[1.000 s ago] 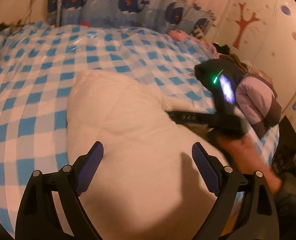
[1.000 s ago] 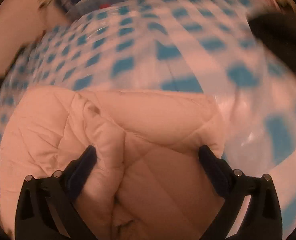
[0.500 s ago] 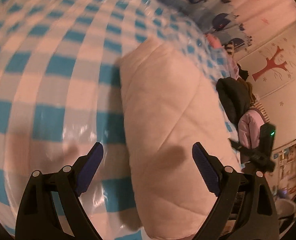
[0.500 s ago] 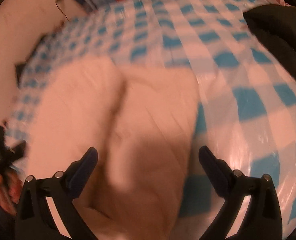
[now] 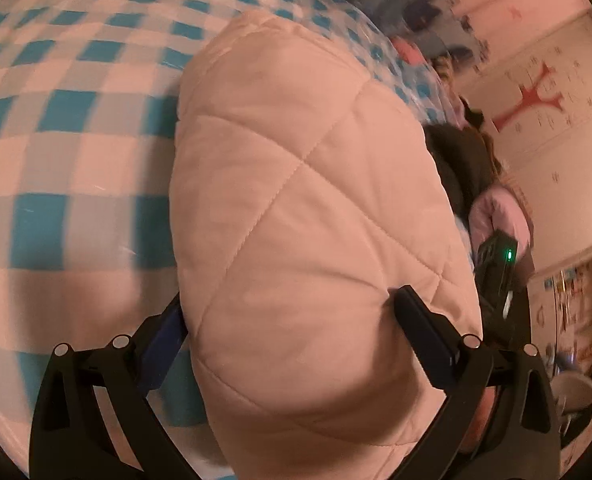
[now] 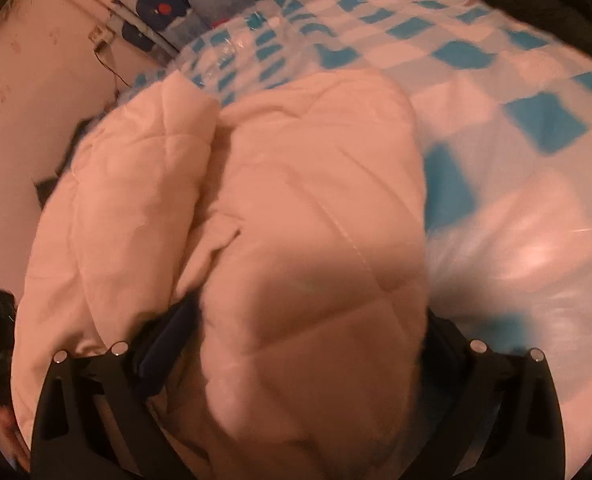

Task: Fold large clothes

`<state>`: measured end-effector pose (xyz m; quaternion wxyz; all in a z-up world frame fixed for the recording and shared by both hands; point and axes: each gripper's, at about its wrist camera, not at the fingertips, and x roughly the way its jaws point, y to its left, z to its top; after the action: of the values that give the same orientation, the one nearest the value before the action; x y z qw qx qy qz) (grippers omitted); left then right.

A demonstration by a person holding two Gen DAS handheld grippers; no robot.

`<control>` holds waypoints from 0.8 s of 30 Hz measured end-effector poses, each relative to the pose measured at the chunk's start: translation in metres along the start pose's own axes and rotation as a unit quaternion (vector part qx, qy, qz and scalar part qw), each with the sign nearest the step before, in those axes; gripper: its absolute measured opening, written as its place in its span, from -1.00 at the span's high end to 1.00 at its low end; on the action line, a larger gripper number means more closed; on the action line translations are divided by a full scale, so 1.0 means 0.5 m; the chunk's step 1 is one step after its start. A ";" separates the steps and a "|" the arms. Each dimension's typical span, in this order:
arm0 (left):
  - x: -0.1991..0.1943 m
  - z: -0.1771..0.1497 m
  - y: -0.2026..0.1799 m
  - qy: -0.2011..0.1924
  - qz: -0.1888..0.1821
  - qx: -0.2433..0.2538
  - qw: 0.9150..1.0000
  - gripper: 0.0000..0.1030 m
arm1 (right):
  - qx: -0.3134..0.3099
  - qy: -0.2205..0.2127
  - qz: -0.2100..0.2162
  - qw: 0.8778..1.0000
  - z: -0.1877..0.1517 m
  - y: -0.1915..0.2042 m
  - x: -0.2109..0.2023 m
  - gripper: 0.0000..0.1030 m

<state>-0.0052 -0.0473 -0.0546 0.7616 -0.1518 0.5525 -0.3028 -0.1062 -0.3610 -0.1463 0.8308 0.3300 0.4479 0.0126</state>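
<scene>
coat [image 5: 307,208]: I see it folded on the bed [image 5: 76,168], long axis running away from me, far end toward the curtain | left gripper [image 5: 292,312]: just opened wider, straddling near end | right gripper [image 6: 311,320]: apart, straddling too

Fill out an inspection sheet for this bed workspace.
Surface: blue-and-white checked bed cover under glossy clear plastic.
Job's things: cream quilted padded garment, folded into a bundle.
Clutter: dark clothing pile and pink padded garment beside it.
Grippers: left gripper open, jaws just widened, straddling the bundle; right gripper straddling it too, grip unclear.
Cables: thin wire on wall.
Surroundings: whale-print curtain, red tree wall sticker.
</scene>
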 end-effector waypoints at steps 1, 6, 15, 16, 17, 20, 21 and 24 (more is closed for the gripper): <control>-0.017 0.005 0.016 -0.012 0.009 -0.004 1.000 -0.85 | 0.004 0.002 0.020 1.000 0.002 0.026 0.023 -0.90; -0.131 0.023 0.125 -0.055 0.082 -0.022 0.995 -0.85 | -0.060 0.043 0.058 0.996 -0.008 0.206 0.158 -0.90; -0.206 0.004 0.199 -0.069 0.149 0.027 0.986 -0.85 | -0.177 0.106 -0.014 0.978 0.006 0.261 0.151 -0.90; -0.223 0.003 0.193 -0.091 0.157 0.031 0.983 -0.85 | -0.176 0.106 -0.011 0.979 0.016 0.258 0.129 -0.90; -0.247 0.006 0.187 -0.120 0.162 0.031 0.979 -0.85 | -0.179 0.097 -0.017 0.979 0.026 0.259 0.113 -0.90; -0.273 0.027 0.162 -0.168 0.140 0.038 0.975 -0.85 | -0.198 0.046 -0.052 0.978 0.056 0.293 0.057 -0.90; -0.264 0.036 0.155 -0.169 0.131 0.045 0.976 -0.85 | -0.194 0.018 -0.061 0.979 0.076 0.310 0.035 -0.90; -0.202 0.049 0.135 -0.127 0.104 0.066 0.984 -0.85 | -0.186 -0.035 -0.065 0.980 0.135 0.344 0.000 -0.90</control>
<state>0.0169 0.0657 -0.0089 0.8613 -0.0802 0.4431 -0.2353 -0.0082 -0.2627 -0.0245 0.8921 0.1397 0.4287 0.0299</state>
